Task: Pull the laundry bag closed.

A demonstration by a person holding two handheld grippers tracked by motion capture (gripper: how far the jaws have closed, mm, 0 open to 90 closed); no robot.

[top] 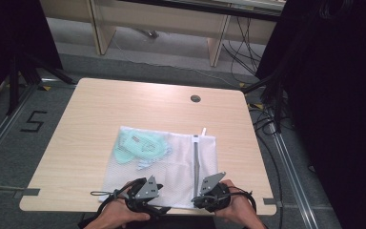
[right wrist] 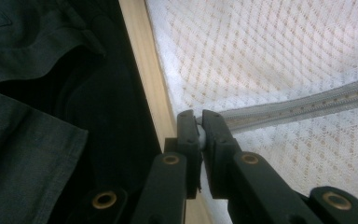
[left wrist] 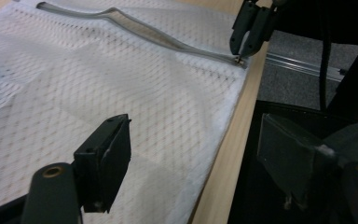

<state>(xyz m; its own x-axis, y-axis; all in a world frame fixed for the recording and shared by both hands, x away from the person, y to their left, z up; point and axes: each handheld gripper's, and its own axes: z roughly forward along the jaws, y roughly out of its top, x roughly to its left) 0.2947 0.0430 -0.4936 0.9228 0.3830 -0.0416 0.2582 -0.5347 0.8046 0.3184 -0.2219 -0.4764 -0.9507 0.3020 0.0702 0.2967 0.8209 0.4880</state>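
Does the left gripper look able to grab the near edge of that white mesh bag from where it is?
Probably yes. The left gripper has its jaws open right over the mesh bag's near edge, with nothing between them. The right gripper is off at the zipper.

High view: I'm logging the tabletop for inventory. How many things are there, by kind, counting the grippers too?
White mesh laundry bag, zipper included: 1
Pale green garment inside the bag: 1
Grippers: 2, the left gripper with jaws apart, the right gripper shut on the zipper pull
Round dark grommet in the table: 1
Total: 5
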